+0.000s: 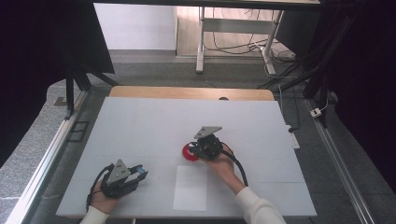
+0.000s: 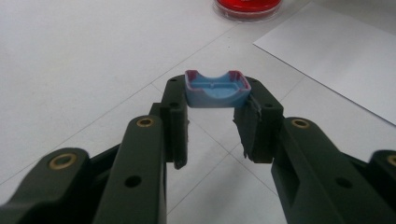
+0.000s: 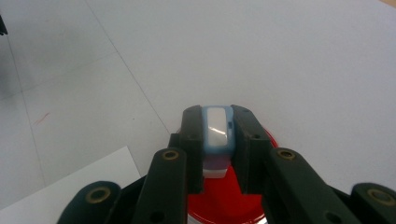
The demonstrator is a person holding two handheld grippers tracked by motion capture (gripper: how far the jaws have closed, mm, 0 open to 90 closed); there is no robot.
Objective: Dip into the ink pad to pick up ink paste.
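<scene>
Near the table's front left, my left gripper lies low in a hand, shut on a small blue piece. In the left gripper view the blue piece is a shallow curved tray with pink rims, clamped by its ends between the jaw tips. My right gripper points down over a round red dish at the table's middle. In the right gripper view its jaws are shut on a narrow blue and white piece, just above the red dish.
A white paper sheet lies on the white table top in front of the red dish, between the two hands. The red dish and the paper lie ahead of the left gripper. Dark frame posts stand at both sides.
</scene>
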